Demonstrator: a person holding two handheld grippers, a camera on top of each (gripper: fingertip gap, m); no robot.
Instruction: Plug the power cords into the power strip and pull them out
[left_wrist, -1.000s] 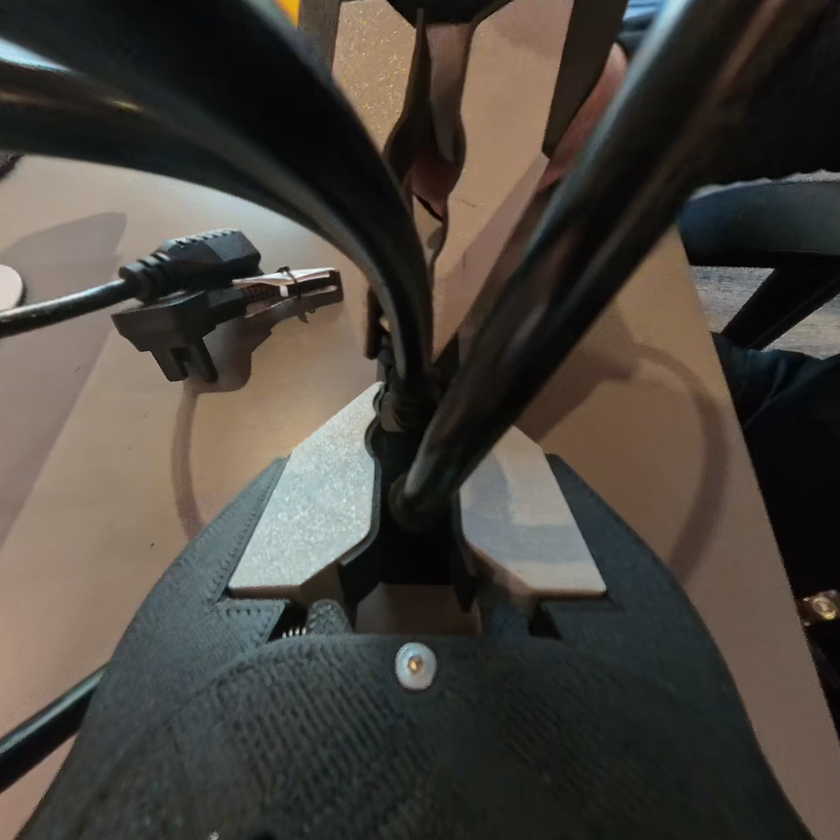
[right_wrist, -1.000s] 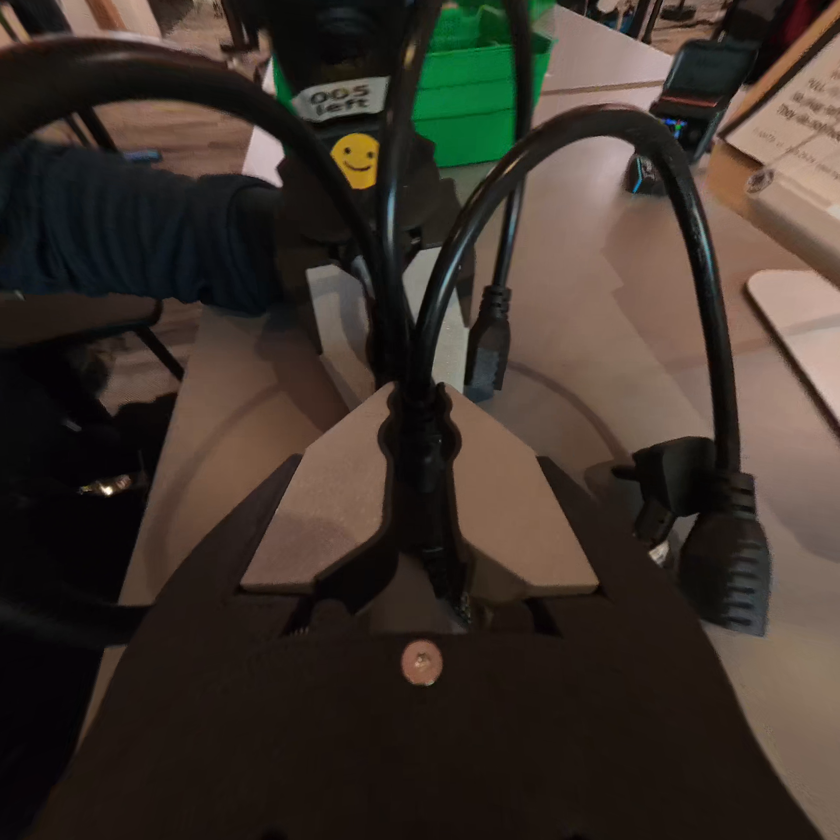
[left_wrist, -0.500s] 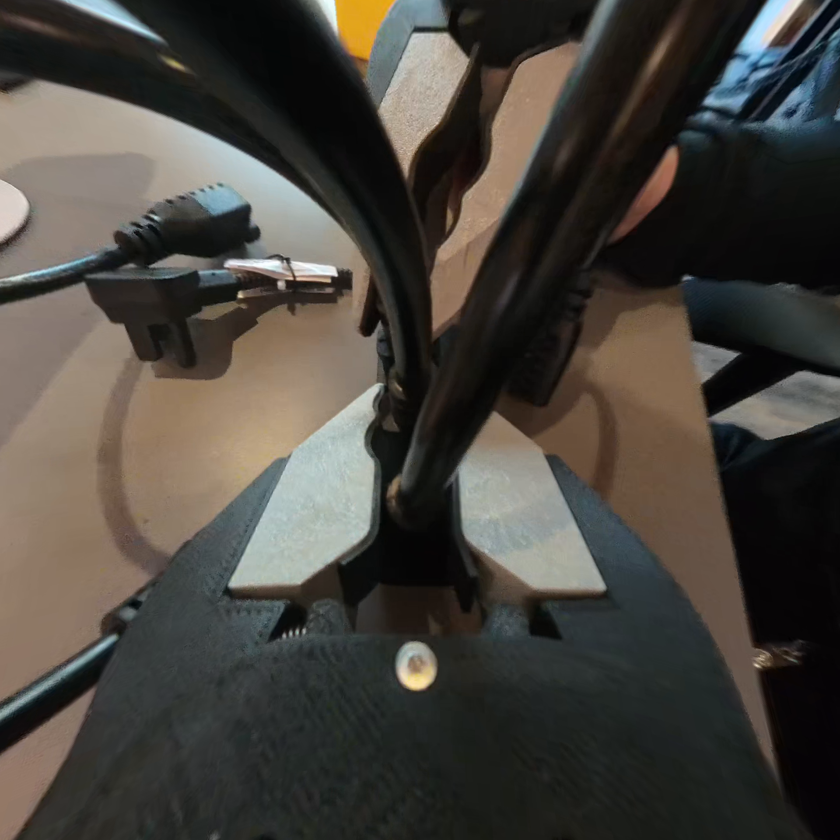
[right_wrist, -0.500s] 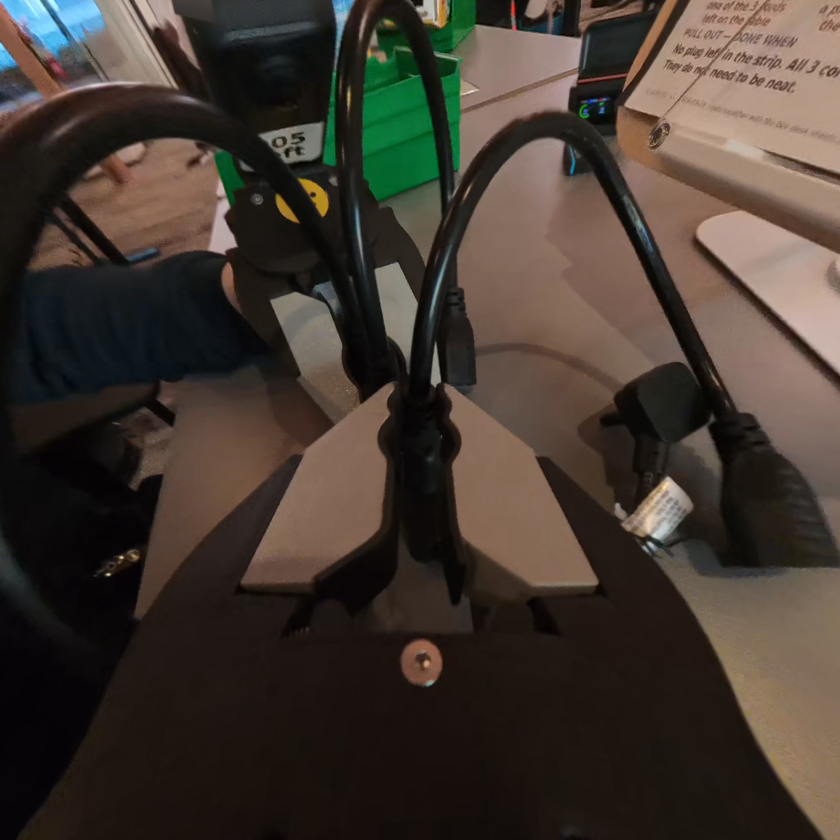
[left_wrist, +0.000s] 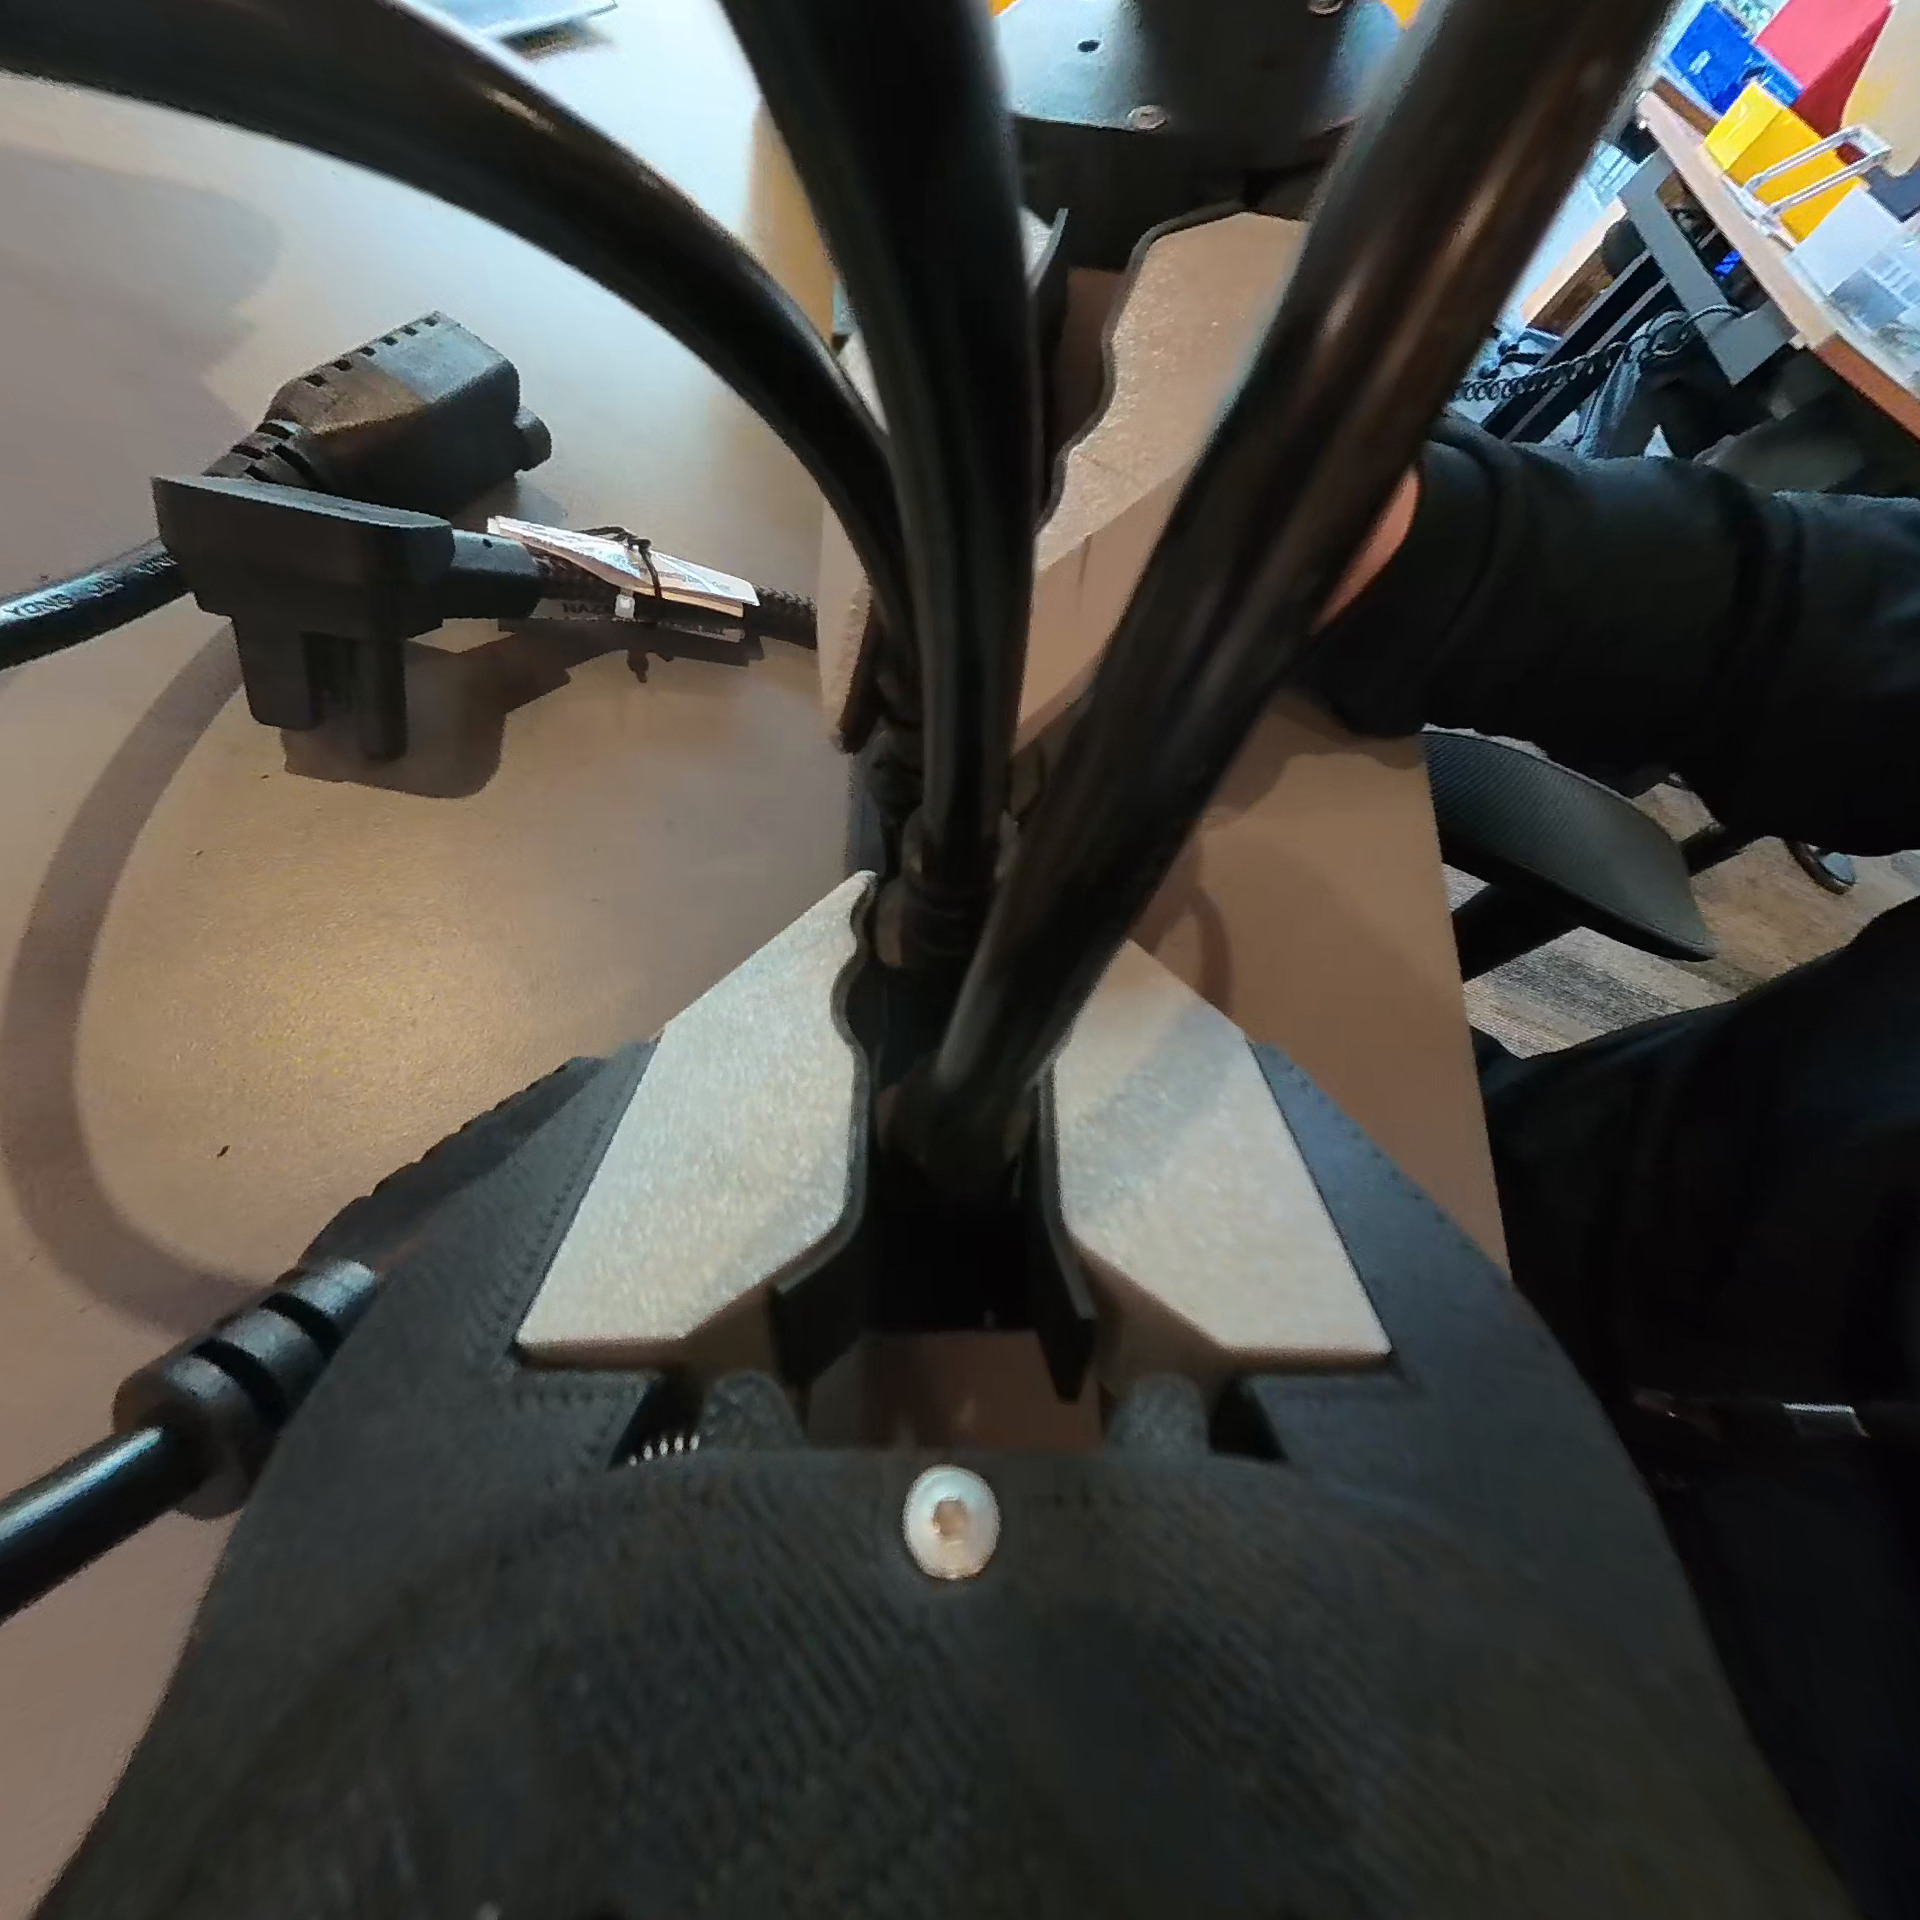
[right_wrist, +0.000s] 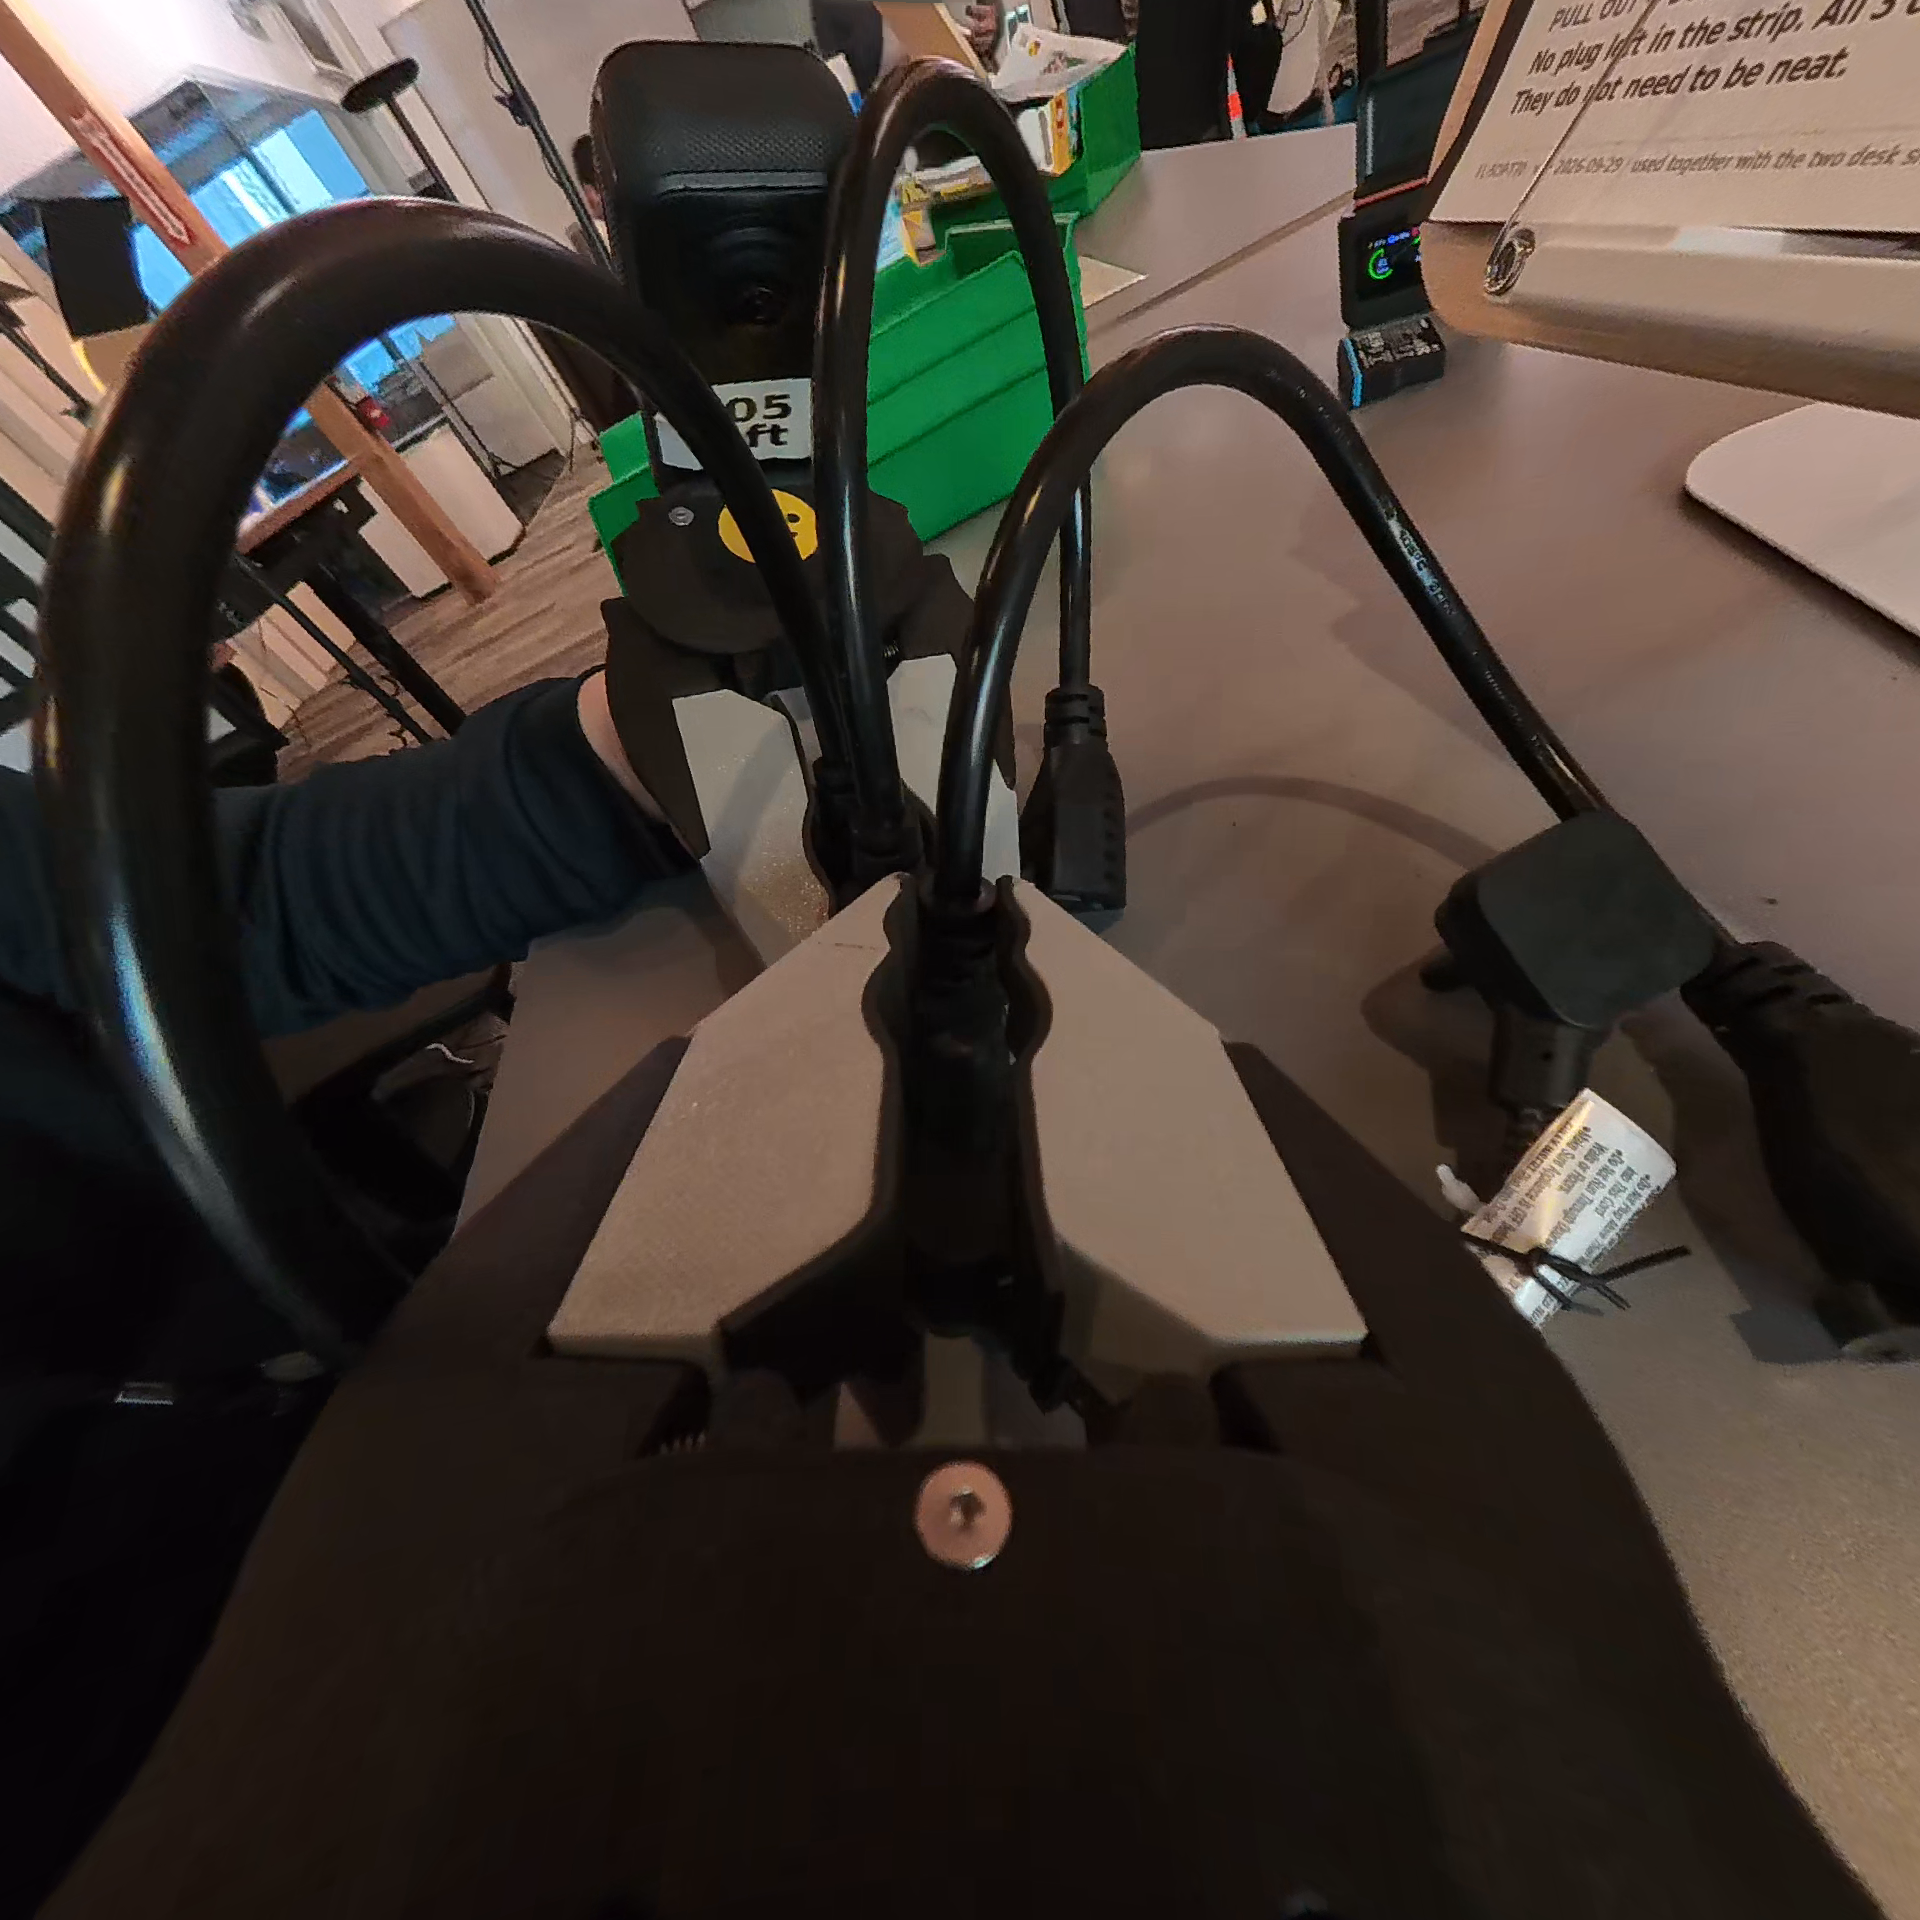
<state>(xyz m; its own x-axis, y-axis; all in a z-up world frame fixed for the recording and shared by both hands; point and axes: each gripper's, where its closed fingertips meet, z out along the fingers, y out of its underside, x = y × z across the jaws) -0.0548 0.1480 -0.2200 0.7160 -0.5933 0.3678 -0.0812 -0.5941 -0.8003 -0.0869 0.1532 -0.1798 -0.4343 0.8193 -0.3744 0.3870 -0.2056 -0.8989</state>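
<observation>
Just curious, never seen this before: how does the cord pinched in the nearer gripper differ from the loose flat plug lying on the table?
The cord in the right gripper is clamped between its fingers and arches up off the table; the flat plug lies loose on the table, touched by nothing. The flat plug's lead carries a white paper tag; no tag shows on the gripped cord. Both are black.

right tongs (right_wrist: 956, 935) clamp cord (right_wrist: 1039, 540) | flat plug (right_wrist: 1579, 914) on table (right_wrist: 1299, 644)
</observation>
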